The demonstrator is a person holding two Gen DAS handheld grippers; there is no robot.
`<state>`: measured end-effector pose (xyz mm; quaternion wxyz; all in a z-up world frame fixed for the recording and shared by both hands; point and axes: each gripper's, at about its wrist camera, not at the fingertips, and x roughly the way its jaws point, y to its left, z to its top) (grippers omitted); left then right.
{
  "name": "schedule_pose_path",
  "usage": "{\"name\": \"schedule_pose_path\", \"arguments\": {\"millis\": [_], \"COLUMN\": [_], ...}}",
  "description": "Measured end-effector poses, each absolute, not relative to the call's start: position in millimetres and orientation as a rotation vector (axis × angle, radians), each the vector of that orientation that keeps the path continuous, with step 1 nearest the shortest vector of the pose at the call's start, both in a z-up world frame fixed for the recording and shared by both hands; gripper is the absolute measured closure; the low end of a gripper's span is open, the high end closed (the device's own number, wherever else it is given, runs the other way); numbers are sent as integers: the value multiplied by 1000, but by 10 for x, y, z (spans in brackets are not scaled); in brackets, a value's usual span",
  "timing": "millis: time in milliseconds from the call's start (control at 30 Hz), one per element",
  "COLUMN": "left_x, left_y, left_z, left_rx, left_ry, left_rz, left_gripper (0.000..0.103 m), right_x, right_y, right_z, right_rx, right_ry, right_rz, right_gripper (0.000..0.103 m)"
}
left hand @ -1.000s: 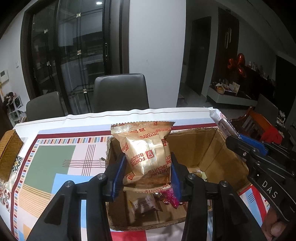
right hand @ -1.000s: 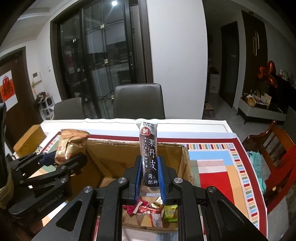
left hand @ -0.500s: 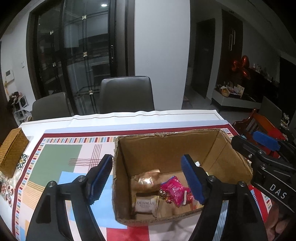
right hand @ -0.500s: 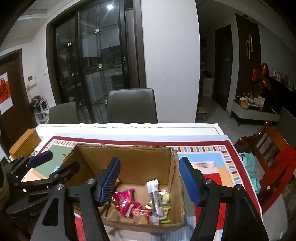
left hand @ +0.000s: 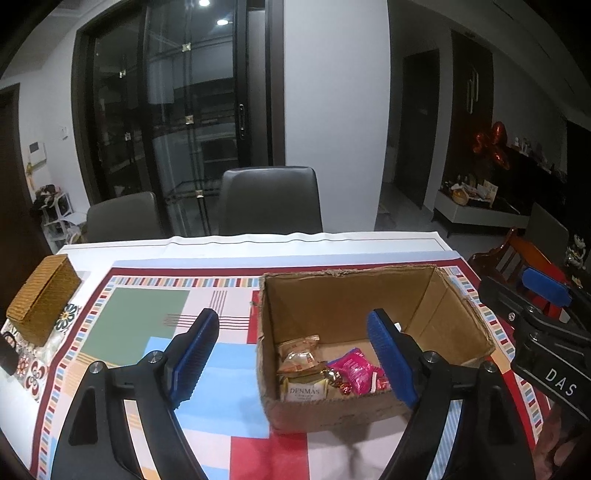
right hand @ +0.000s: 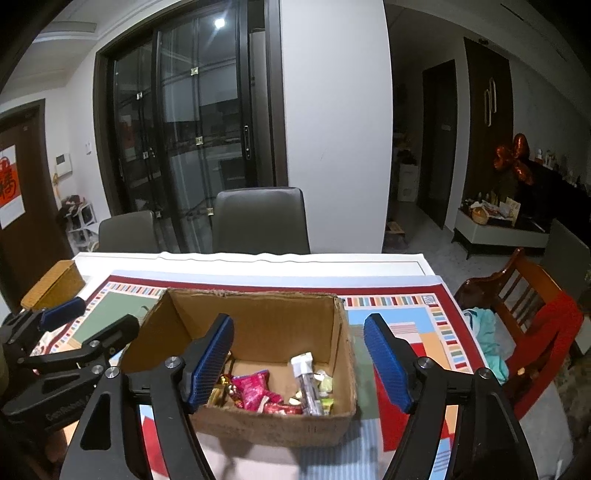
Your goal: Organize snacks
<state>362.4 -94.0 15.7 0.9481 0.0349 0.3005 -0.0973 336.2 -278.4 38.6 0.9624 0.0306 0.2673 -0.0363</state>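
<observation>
Dim room w/ white wall (left hand: 332,110), dark glass doors (left hand: 177,122), two grey chairs (left hand: 271,201), ceiling lights (left hand: 204,3).

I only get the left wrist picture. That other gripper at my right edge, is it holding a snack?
Observer: No. The right gripper holds nothing; its jaws have just been opening and stand wide apart, with nothing between them.
Operator: Is anything in the cardboard box hidden from me?
Observer: Yes, a long stick snack lies on the floor of the box, just right of the pink packet.
Operator: Anything on that wooden chair?
Observer: A teal cloth lies on its seat.
</observation>
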Motion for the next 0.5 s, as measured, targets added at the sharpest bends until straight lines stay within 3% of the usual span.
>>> {"name": "schedule_pose_path", "arguments": {"millis": [500], "left_x": [3096], "left_y": [-854], "left_z": [297], "left_rx": [75], "left_ry": [574], "left_rz": [-191], "left_gripper": [21], "right_x": [2796], "right_y": [-2754], "right_z": [520], "right_rx": [58], "right_ry": [517], "right_rz": [-110], "right_gripper": [29]}}
